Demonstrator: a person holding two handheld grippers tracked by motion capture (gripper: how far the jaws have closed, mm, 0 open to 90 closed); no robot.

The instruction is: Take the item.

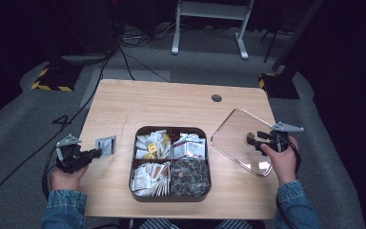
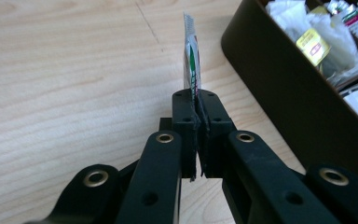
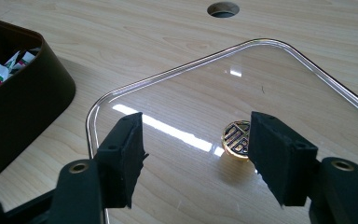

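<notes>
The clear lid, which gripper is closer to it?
Right. The right gripper hangs open just above the clear lid, by its gold knob. The left gripper is across the box, pinching a packet.

The place looks like a lab or recording studio: a pale wooden desk with a cable port stands on grey carpet, black cables trail across the floor, yellow-black hazard-striped bases flank it, and the surroundings are dark.
</notes>
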